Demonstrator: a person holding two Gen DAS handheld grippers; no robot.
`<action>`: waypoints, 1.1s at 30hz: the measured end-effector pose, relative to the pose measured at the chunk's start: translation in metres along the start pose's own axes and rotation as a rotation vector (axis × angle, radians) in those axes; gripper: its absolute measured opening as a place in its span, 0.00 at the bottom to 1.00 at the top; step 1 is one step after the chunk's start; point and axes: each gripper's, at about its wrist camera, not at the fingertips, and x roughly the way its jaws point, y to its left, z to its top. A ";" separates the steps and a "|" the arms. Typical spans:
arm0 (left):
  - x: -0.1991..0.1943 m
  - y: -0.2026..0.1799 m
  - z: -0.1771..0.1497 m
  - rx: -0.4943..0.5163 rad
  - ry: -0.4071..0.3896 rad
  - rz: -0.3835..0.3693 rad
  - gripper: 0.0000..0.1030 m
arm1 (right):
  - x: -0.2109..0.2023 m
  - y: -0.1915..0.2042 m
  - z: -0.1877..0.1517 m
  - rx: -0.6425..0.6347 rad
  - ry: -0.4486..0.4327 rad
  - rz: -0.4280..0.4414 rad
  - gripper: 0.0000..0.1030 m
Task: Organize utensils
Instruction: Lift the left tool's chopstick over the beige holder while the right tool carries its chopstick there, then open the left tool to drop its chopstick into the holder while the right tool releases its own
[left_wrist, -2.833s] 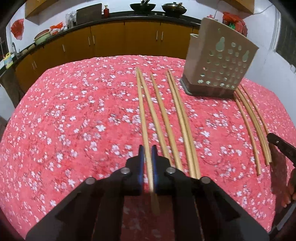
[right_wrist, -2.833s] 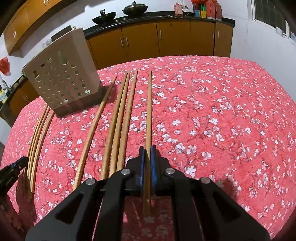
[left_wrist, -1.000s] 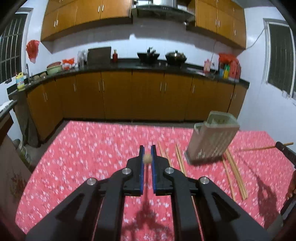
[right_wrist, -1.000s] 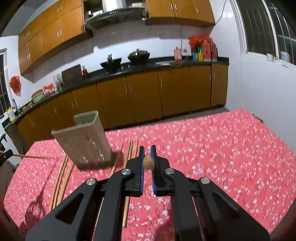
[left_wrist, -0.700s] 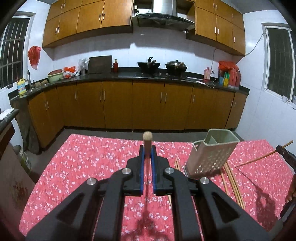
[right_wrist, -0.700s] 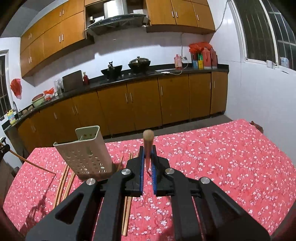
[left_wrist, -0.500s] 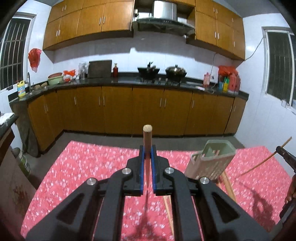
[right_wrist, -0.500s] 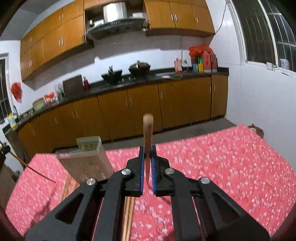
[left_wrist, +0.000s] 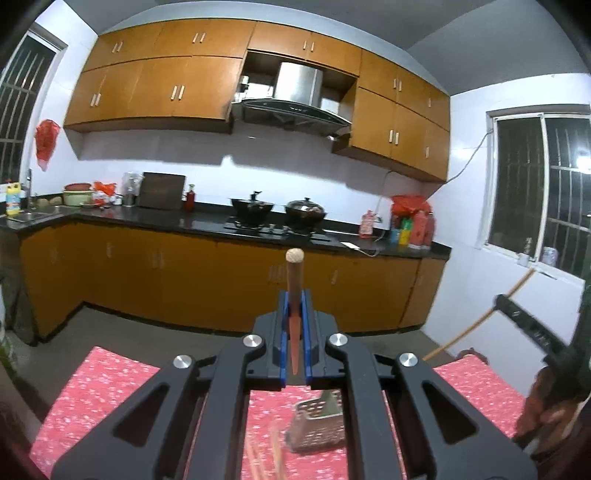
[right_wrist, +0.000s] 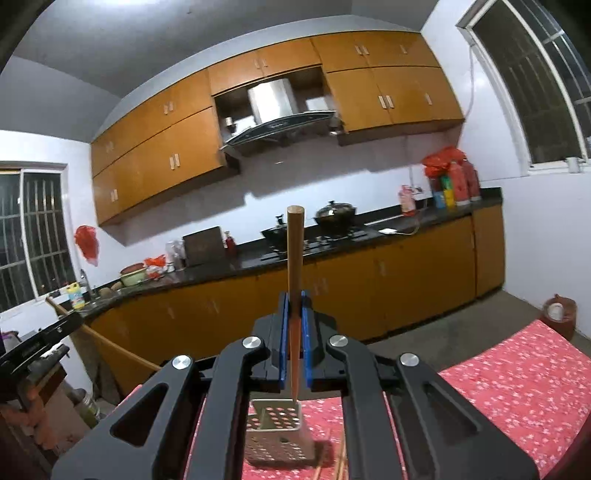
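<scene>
My left gripper (left_wrist: 294, 314) is shut on a wooden chopstick (left_wrist: 294, 280) that stands nearly upright between its blue pads, round end up. My right gripper (right_wrist: 294, 317) is likewise shut on a second chopstick (right_wrist: 295, 254), its thin tip hanging just above the perforated beige utensil holder (right_wrist: 275, 432). That holder (left_wrist: 317, 424) also shows low in the left wrist view, on the red flowered tablecloth (left_wrist: 99, 384). More chopsticks (left_wrist: 264, 458) lie on the cloth beside the holder. The right gripper with its chopstick (left_wrist: 480, 321) appears at the right edge of the left wrist view.
Both grippers are high above the table (right_wrist: 517, 376). Behind it runs a kitchen counter (left_wrist: 207, 221) with woks (left_wrist: 252, 207), bottles (left_wrist: 410, 225) and orange cabinets. A window (left_wrist: 543, 192) is on the right wall. A hand (left_wrist: 546, 410) shows at the far right.
Both grippers rose well above the table and tipped up toward level, each keeping its chopstick. The table and holder sank to the bottom of both views.
</scene>
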 end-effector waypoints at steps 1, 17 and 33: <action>0.004 -0.003 -0.002 -0.004 0.007 -0.012 0.07 | 0.004 0.002 -0.004 -0.005 0.007 0.005 0.07; 0.069 -0.017 -0.061 0.006 0.184 -0.047 0.07 | 0.052 -0.001 -0.054 0.003 0.177 0.009 0.07; 0.083 -0.002 -0.079 -0.029 0.242 -0.026 0.19 | 0.045 0.000 -0.056 0.024 0.201 0.018 0.25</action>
